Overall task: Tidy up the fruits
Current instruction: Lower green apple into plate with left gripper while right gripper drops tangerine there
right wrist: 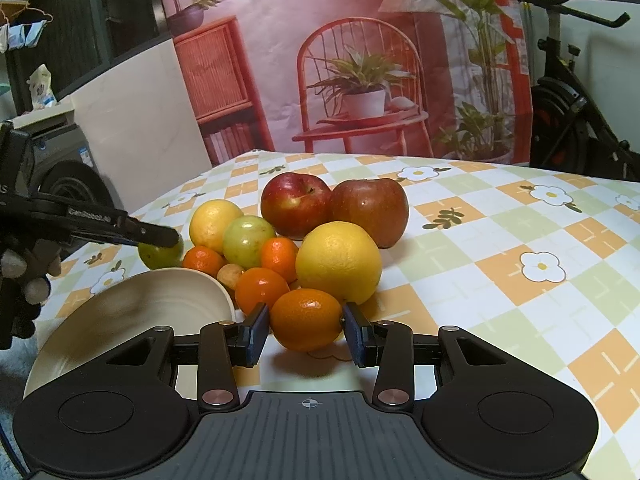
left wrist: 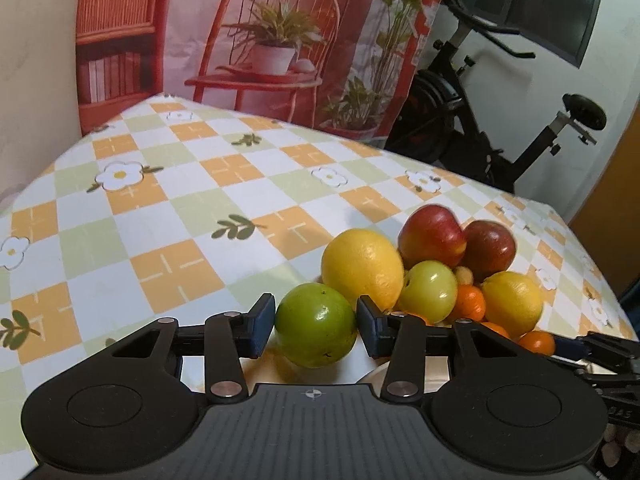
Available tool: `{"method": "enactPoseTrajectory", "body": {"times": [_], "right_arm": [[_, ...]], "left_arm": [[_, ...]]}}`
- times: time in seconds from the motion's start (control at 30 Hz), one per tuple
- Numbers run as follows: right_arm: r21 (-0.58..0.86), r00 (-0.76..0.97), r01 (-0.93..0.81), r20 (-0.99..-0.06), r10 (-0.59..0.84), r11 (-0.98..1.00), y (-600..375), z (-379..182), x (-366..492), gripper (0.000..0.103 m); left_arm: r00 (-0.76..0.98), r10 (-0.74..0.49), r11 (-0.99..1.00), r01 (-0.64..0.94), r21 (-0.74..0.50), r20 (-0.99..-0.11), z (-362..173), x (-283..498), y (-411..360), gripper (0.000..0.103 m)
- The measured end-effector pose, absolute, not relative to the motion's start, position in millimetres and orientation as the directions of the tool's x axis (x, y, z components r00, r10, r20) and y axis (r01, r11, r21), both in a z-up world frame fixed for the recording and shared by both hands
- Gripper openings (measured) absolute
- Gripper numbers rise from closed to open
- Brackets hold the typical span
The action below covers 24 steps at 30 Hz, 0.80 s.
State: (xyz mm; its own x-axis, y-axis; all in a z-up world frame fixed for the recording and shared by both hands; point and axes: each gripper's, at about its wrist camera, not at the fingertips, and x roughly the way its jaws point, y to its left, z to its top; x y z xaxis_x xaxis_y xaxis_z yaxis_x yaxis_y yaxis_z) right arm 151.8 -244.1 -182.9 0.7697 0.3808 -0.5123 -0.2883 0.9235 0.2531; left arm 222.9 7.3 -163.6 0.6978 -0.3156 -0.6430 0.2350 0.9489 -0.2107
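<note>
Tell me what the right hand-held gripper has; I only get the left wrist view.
Observer: The right hand-held gripper brackets a mandarin at the near edge of the pile, with its pads against both sides.
Operator: My left hand-held gripper is on a green fruit. Describe the bowl; I only catch a sliver.
Observer: The cream bowl sits left of the pile, and its visible inside holds no fruit.

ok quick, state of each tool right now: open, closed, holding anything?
Left tool: closed on the green fruit, pads touching both sides.
Right tool: closed on the small orange, pads against both sides.
</note>
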Motion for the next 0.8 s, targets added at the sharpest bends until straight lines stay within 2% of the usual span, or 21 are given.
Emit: {"method": "enactPoseTrajectory", "body": {"times": [0.33, 0.57, 0.8], "right_arm": [[0.239, 0.791, -0.285, -0.489, 0.368, 0.928, -244.2, -180.0, 146.0, 0.037], [0.241, 0.788, -0.309, -0.477, 0.390, 0.920, -239.5, -173.4, 138.4, 0.037], [0.196, 0.753, -0.410, -0.478, 0.452, 0.891, -213.5, -161.2, 140.4, 0.037]], "left_arm": [[0.720, -0.372, 0.925, 0.342, -0.166, -0.586, -136.5, 180.7, -2.4, 0.047], [0.660, -0.416, 0.891, 0.433, -0.136, -0.626, -142.0, 163.9, -8.2, 0.047], [0.622, -0.423, 0.885, 0.440, -0.153, -0.659, -151.6, 167.2, -4.3, 0.047]]}}
